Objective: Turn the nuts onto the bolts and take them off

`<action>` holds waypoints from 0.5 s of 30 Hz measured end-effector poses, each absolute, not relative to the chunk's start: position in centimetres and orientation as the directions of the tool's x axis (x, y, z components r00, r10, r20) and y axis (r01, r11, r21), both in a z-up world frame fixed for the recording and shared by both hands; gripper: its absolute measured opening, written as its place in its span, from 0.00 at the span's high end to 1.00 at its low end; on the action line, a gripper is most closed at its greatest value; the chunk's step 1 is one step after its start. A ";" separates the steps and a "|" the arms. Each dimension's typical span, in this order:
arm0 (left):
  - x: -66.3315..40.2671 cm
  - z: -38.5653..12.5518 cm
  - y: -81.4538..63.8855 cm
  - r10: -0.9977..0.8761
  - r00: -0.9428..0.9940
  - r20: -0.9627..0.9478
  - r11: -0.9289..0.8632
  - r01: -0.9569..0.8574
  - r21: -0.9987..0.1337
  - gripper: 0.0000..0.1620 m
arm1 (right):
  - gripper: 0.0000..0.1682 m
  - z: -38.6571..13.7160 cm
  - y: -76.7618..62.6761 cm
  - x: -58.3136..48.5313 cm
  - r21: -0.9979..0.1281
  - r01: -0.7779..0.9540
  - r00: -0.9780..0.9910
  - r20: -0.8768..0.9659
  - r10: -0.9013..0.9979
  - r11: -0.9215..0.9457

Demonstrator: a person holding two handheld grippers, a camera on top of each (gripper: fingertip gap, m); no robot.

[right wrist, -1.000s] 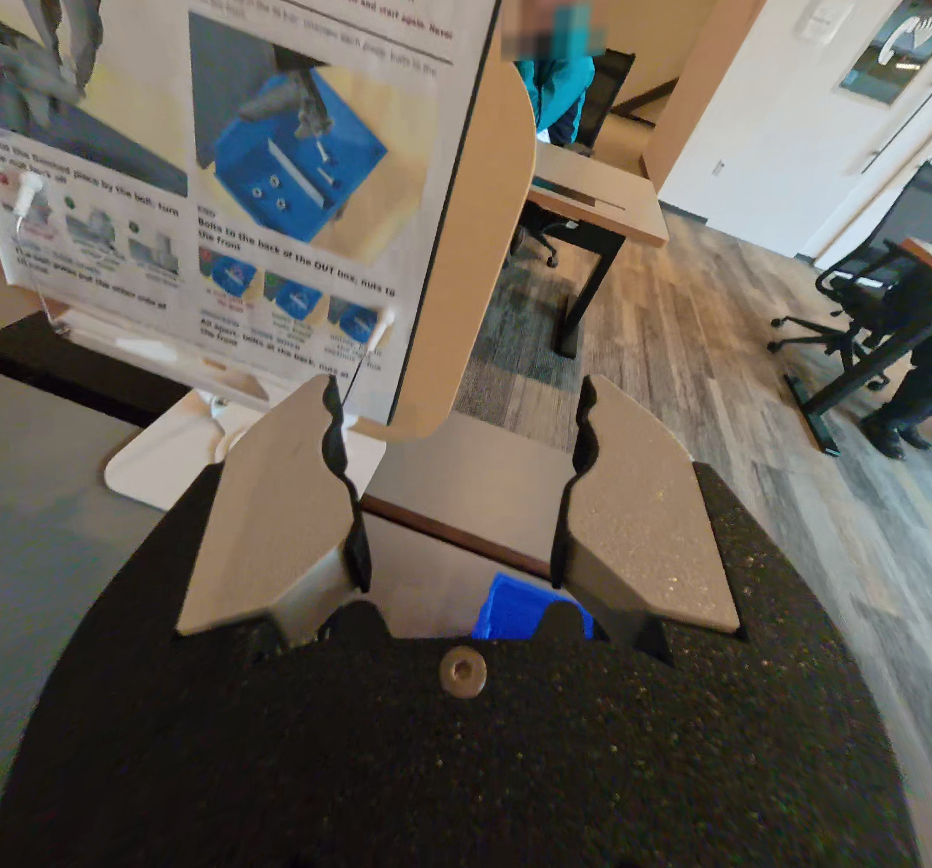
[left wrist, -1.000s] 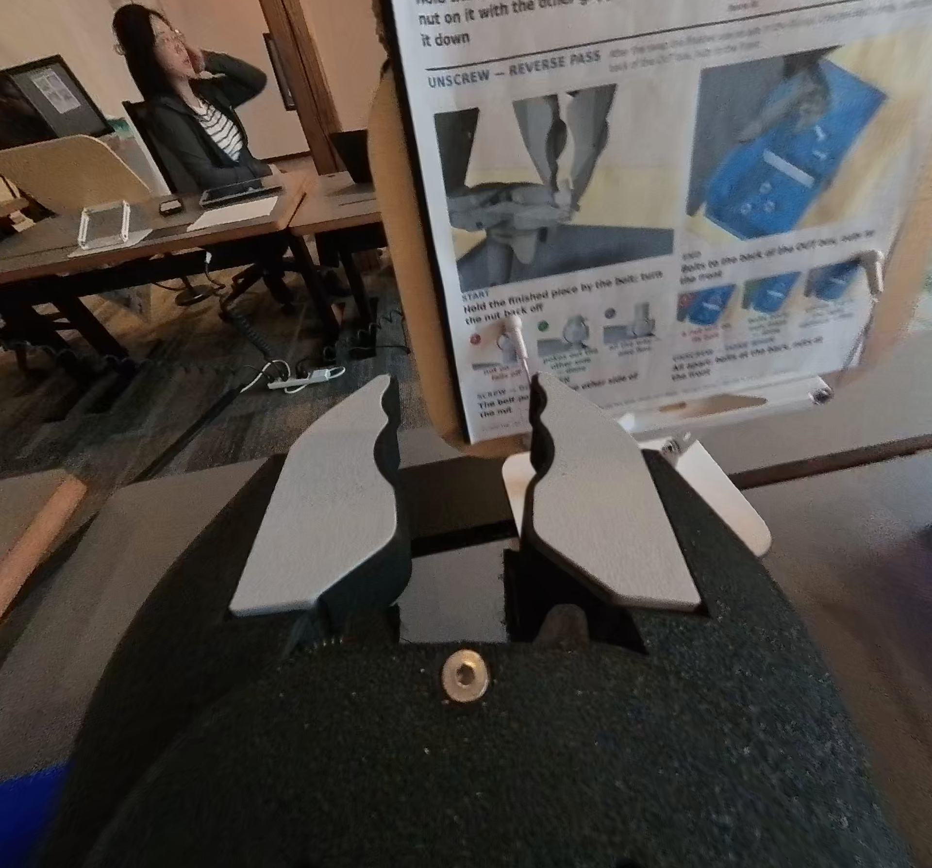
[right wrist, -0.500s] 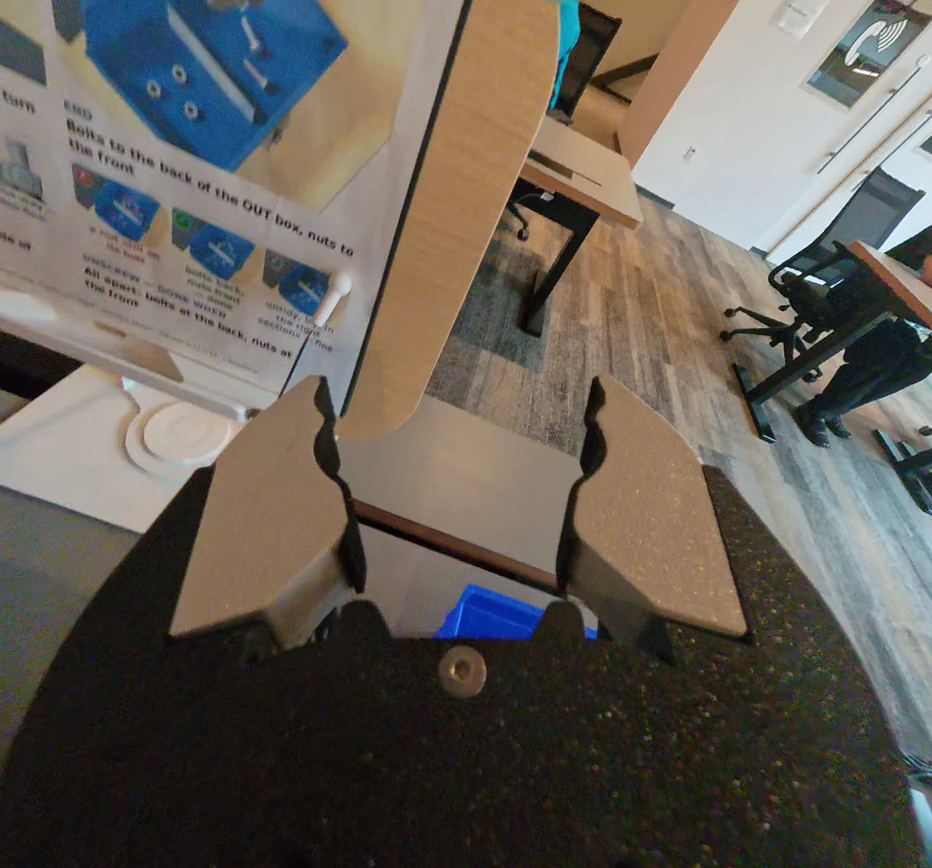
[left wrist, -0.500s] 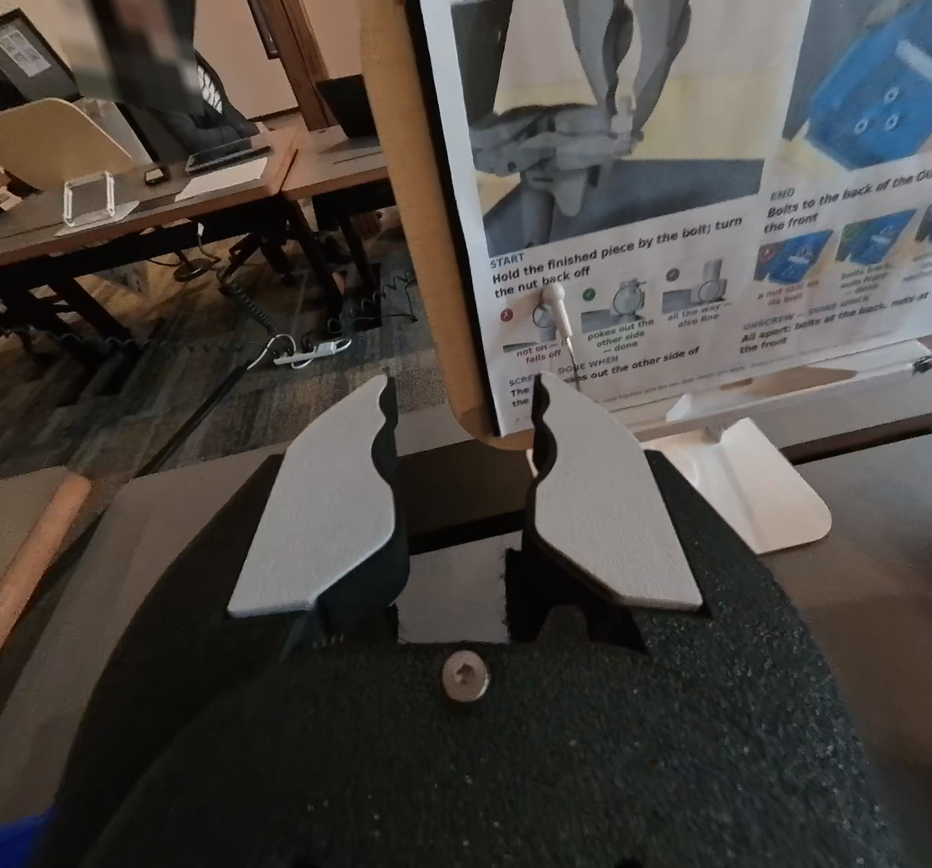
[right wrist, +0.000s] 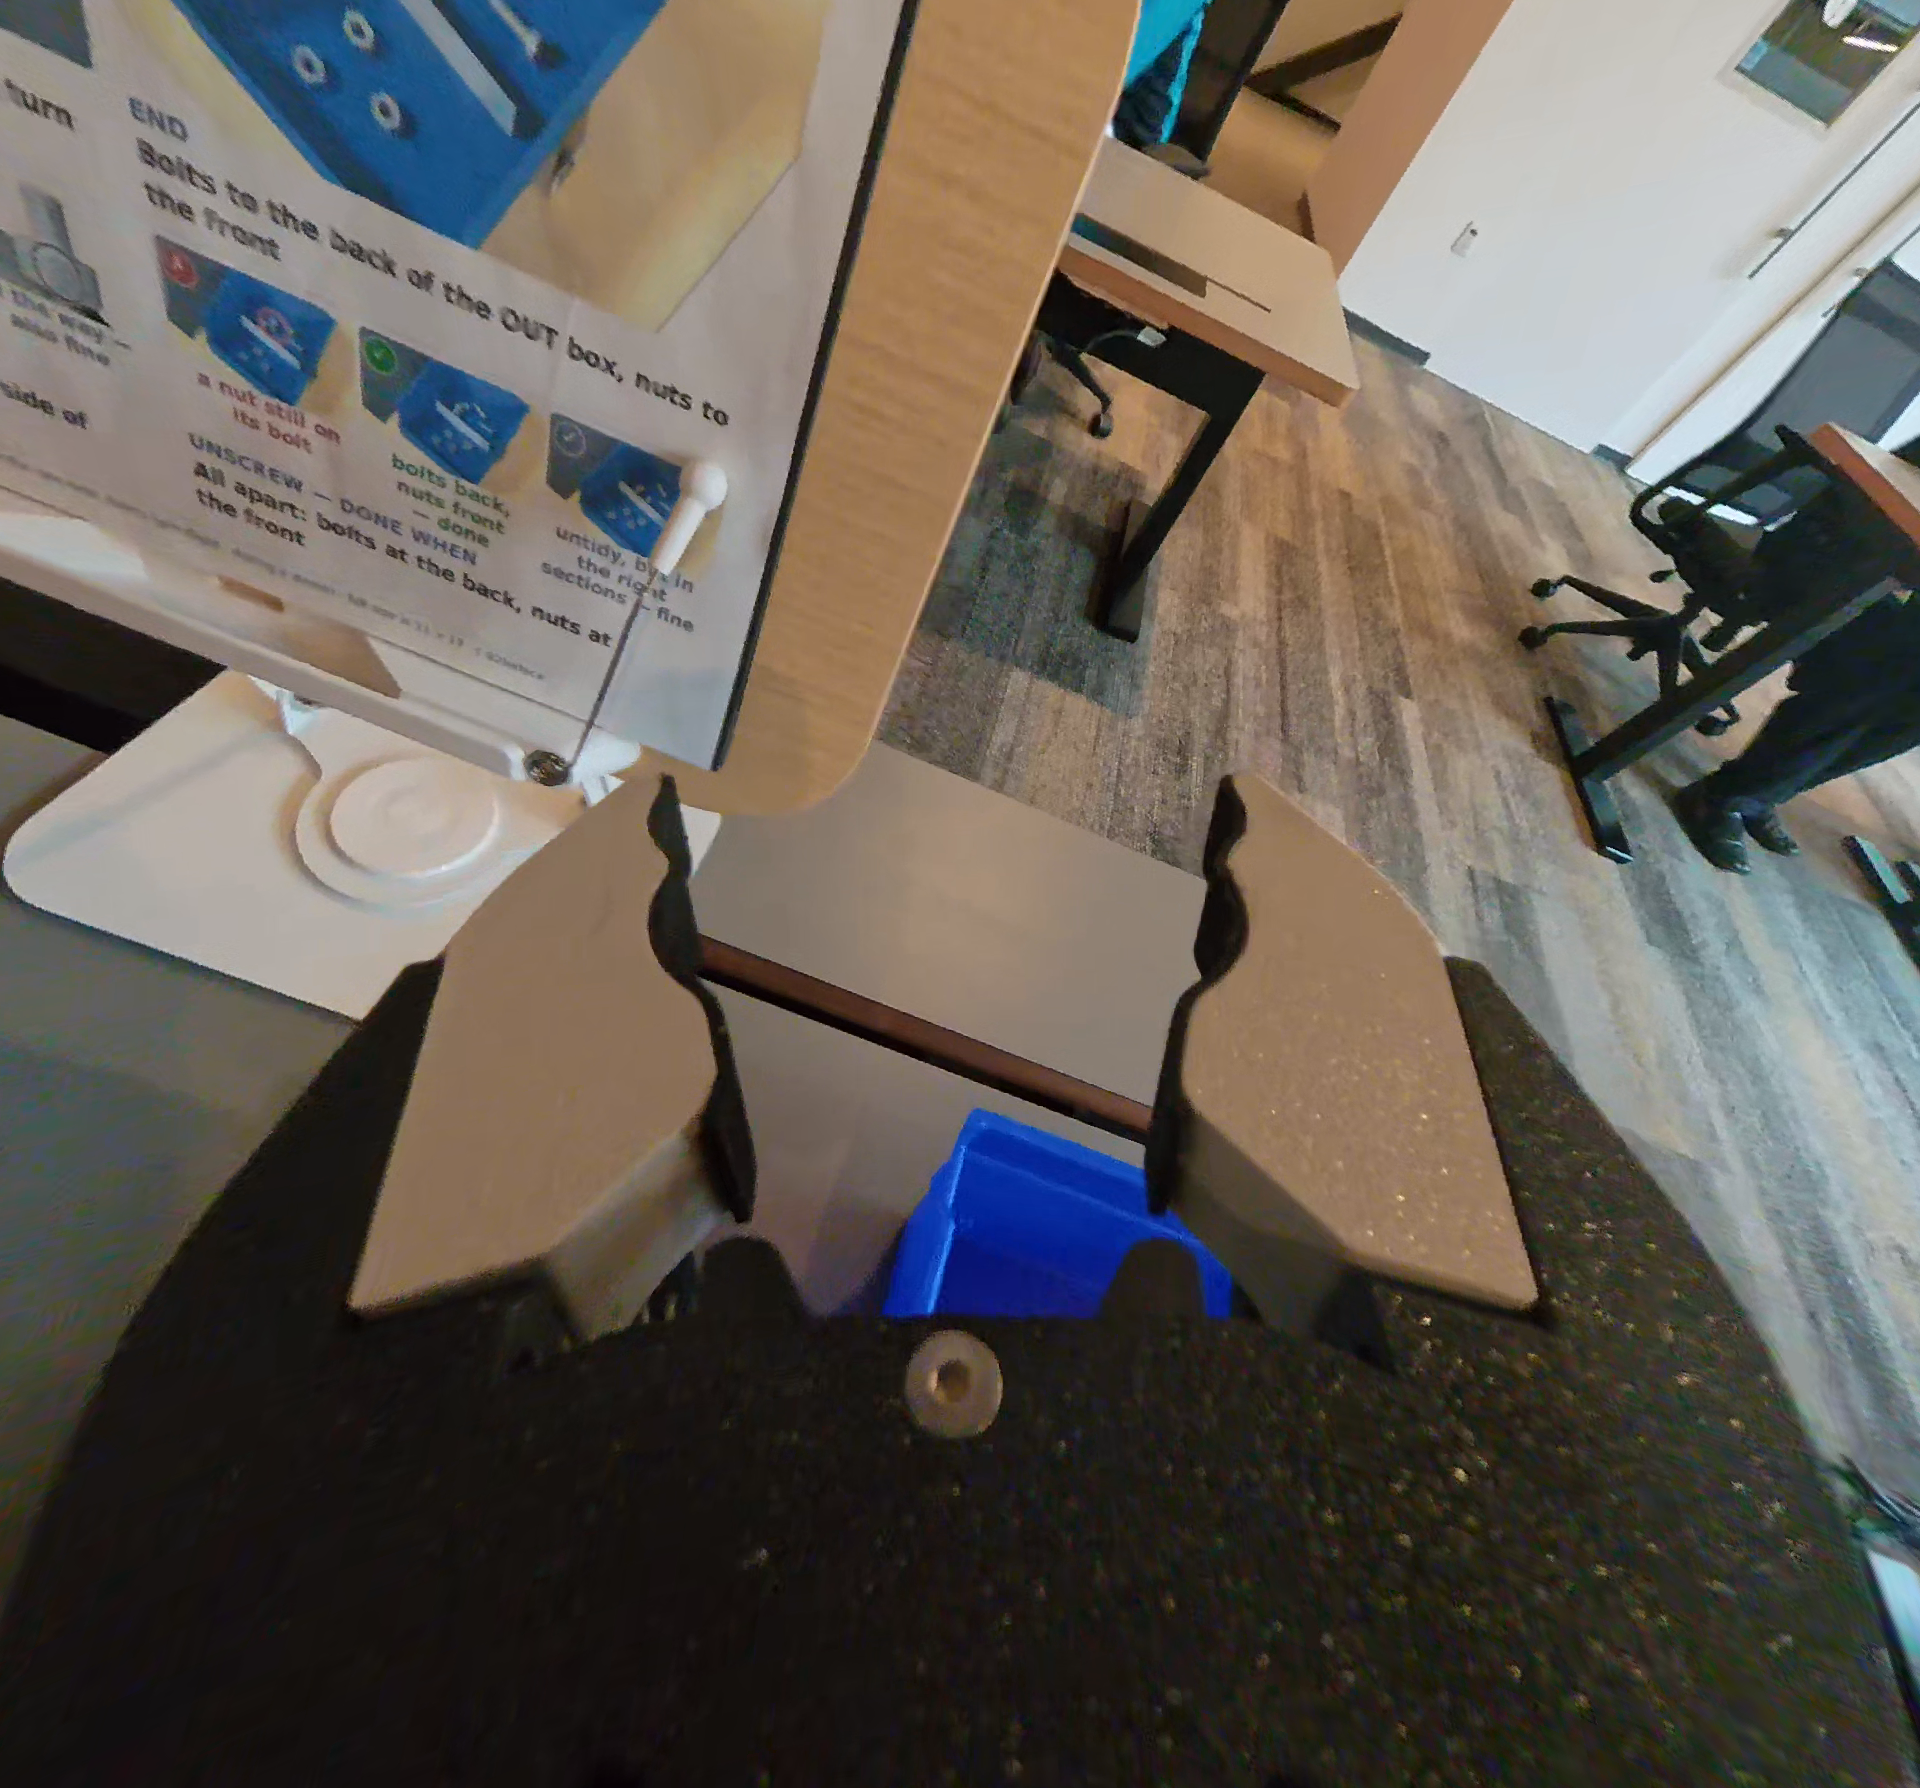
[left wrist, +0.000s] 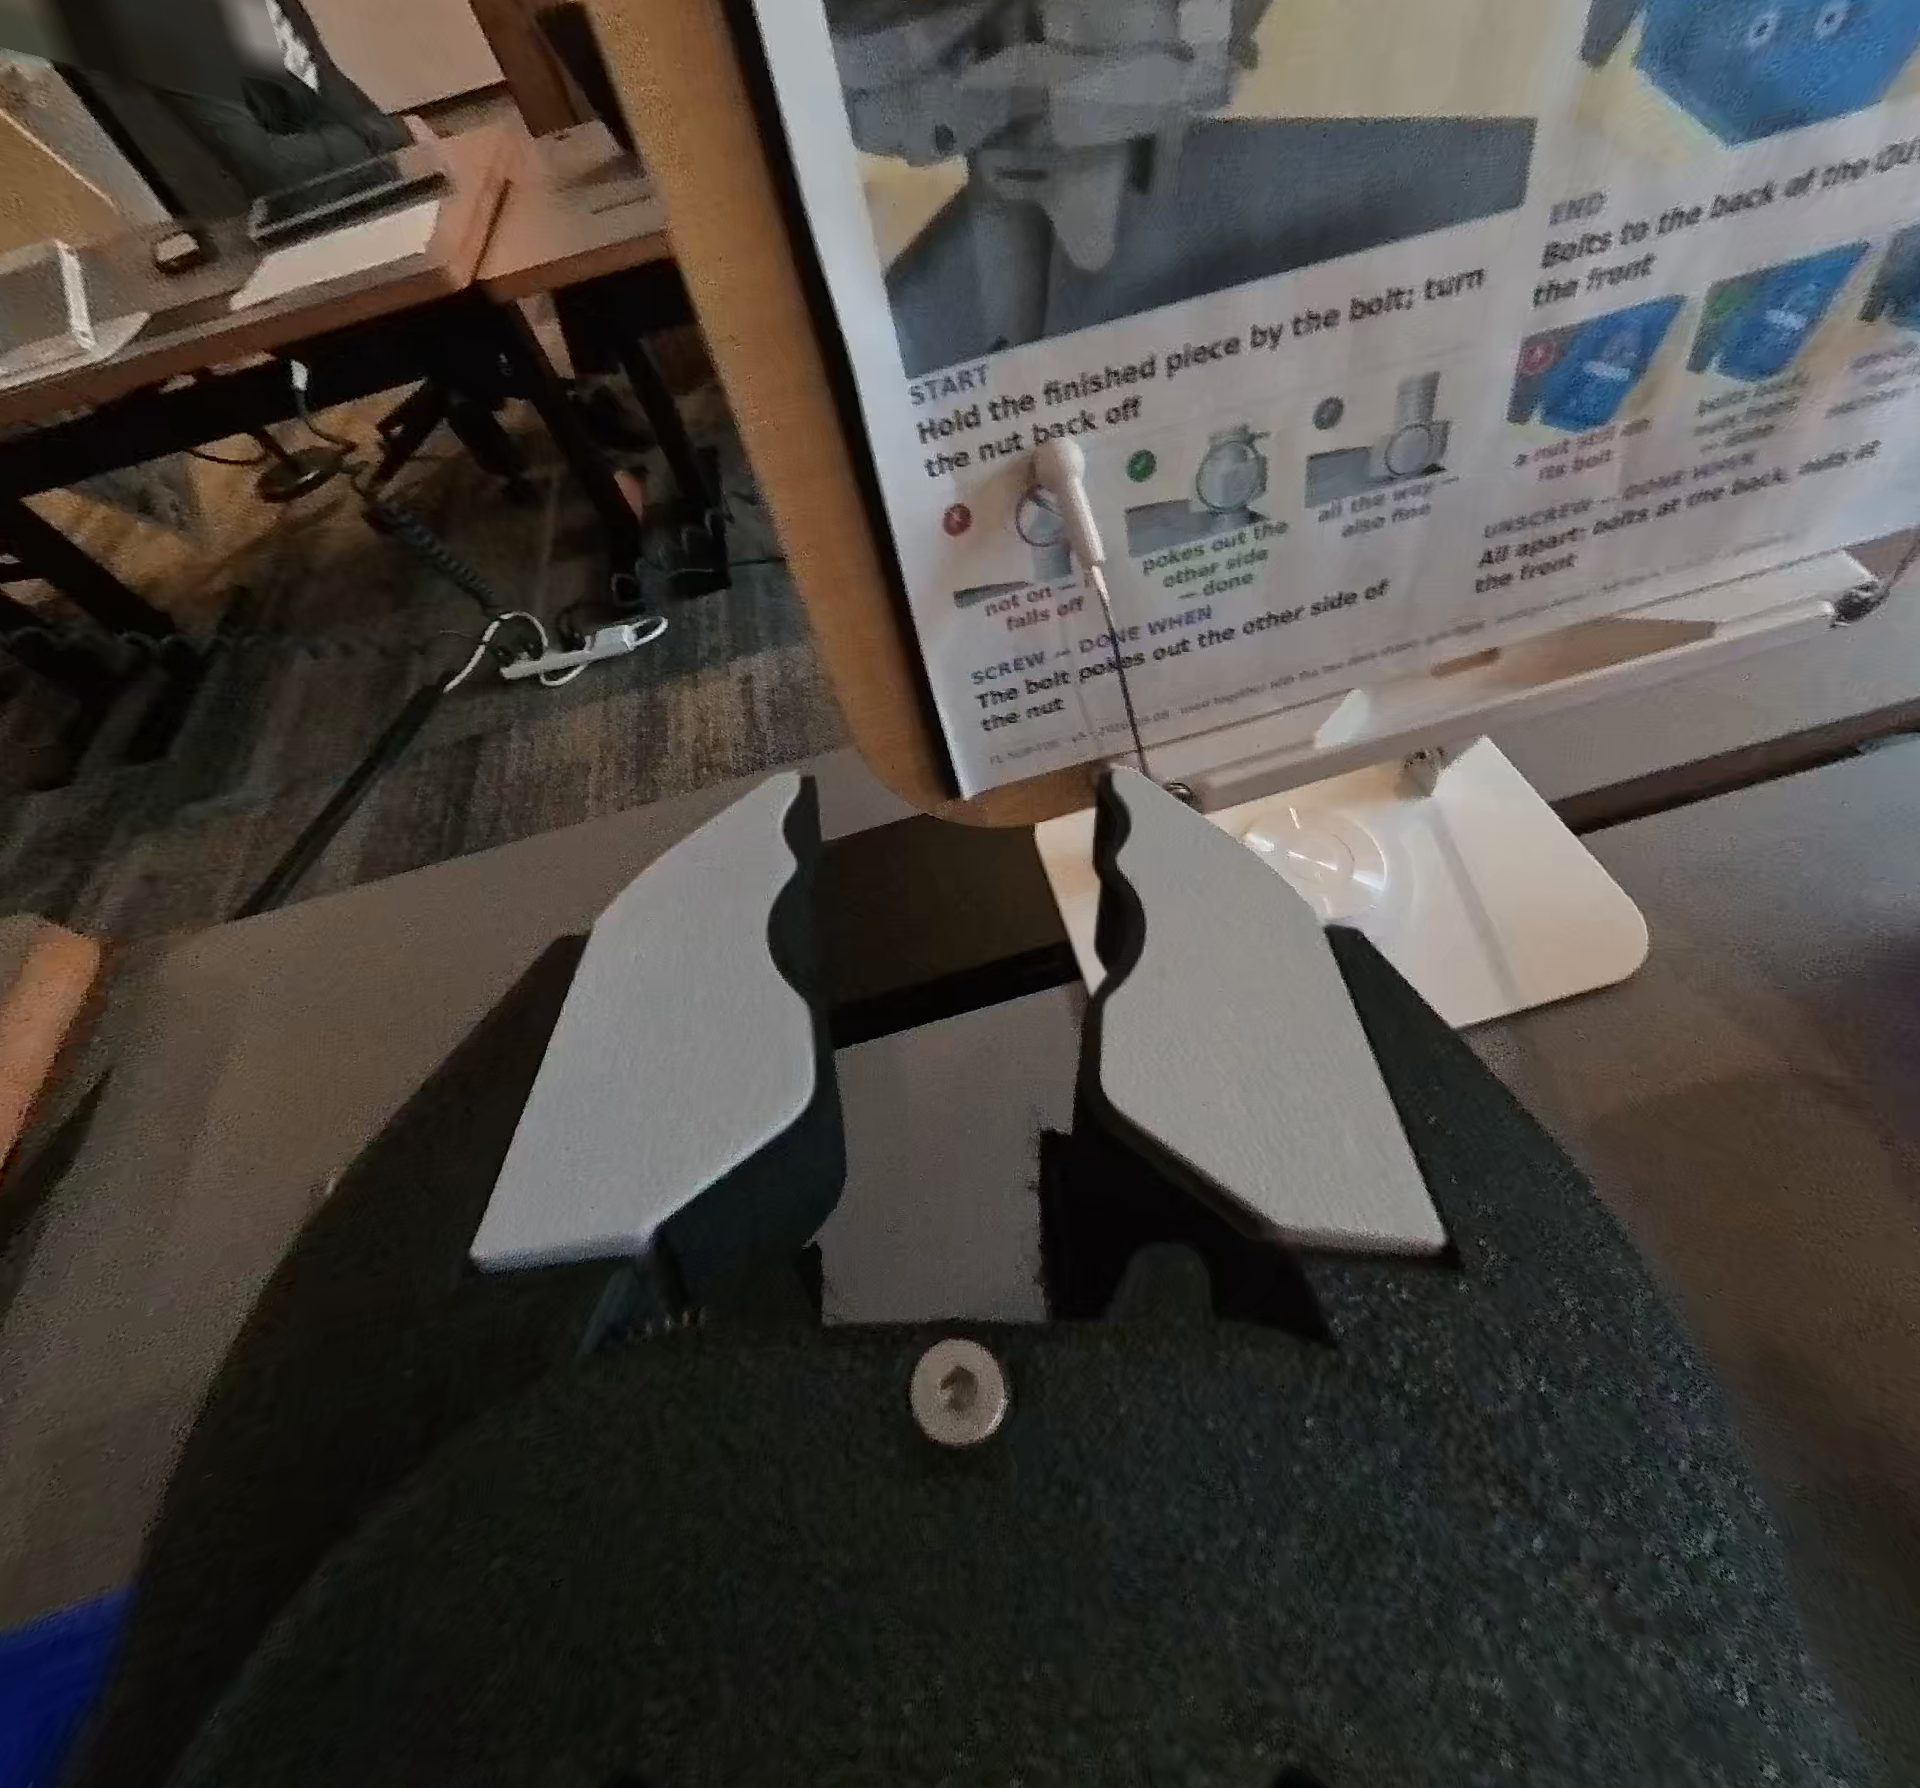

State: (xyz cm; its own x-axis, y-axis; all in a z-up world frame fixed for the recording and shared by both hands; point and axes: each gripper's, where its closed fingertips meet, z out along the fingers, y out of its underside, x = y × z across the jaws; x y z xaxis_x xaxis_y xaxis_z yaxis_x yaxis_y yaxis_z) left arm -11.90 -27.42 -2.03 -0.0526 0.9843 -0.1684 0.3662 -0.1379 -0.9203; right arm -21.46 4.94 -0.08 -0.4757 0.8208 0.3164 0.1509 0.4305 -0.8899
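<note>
Both the left gripper (left wrist: pixel 956 865) and right gripper (right wrist: pixel 945 865) hover with jaws parted and empty before the instruction sheet (left wrist: pixel 1299 336), the blue box (right wrist: pixel 1039 1229) under the right one.

left gripper (left wrist: pixel 956 891): two flat light-grey fingers (left wrist: pixel 675 1042) with wavy, scalloped black inner edges, set in a black, coarse-textured, rounded body; one silver hex-socket screw (left wrist: pixel 959 1393) on the centre line behind the fingers. right gripper (right wrist: pixel 951 891): same build; grey fingers (right wrist: pixel 1340 1073) slightly speckled, thick angular bases, wavy black inner edges; black grainy body with pale flecks; one silver hex-socket screw (right wrist: pixel 953 1380) at centre.
</note>
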 end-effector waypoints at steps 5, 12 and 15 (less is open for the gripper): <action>-12.2 0.0 -24.9 0.985 0.025 -0.169 -0.168 0.324 -0.931 0.70 | 0.43 2.7 3.7 -19.9 -0.906 0.083 -0.541 0.309 0.782 0.415; -4.6 2.3 -24.4 0.967 0.043 -0.251 -0.247 0.399 -0.883 0.68 | 0.38 4.1 7.8 -14.3 -0.851 0.111 -0.584 0.363 0.726 0.514; 0.4 1.3 -26.0 0.970 0.003 -0.242 -0.219 0.433 -0.875 0.68 | 0.40 2.7 10.5 -11.1 -0.839 0.149 -0.621 0.332 0.710 0.523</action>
State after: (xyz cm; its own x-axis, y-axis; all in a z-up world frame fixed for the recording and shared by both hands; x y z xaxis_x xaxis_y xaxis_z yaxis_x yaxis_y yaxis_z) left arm 0.40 -26.00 1.31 0.0025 0.9703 -0.2418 0.4327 -0.2191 -0.8745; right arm -11.14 10.46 2.70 -0.6214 0.7097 0.3319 0.1493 0.5231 -0.8391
